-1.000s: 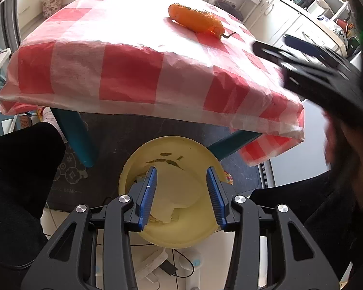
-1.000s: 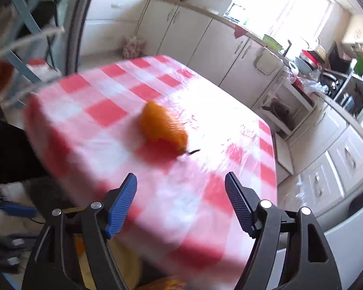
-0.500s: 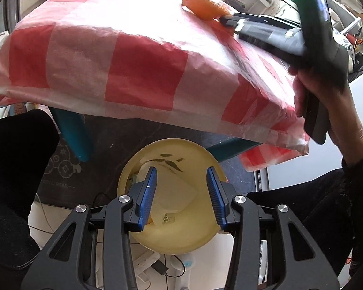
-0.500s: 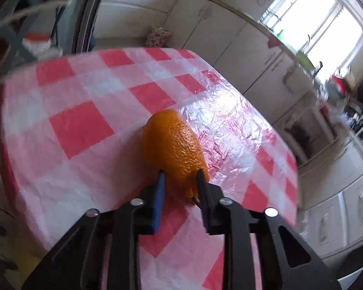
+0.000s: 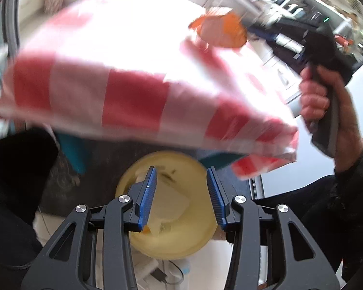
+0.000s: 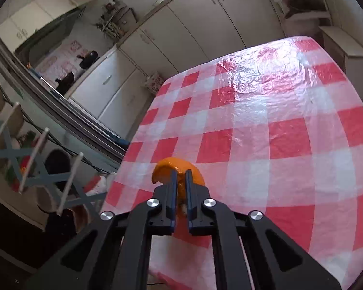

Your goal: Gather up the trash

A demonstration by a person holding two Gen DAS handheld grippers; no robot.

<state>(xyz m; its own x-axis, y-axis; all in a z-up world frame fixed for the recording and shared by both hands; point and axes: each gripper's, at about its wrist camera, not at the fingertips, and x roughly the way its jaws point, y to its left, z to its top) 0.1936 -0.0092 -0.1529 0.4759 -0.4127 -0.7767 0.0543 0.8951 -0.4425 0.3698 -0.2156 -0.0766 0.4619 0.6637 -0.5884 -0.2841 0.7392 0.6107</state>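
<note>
right wrist view: right gripper [image 6: 180, 181] is clamped on the orange peel [image 6: 177, 169], lifted off the checkered tablecloth [image 6: 266, 125] for the yellow bin [image 5: 171, 241] below the near edge; left gripper [image 5: 181, 195] hangs apart over it.

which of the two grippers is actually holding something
The right gripper: its jaws are nearly shut on the orange peel above the checked tablecloth. The left gripper is open with nothing between its fingers, over the yellow bowl.
</note>
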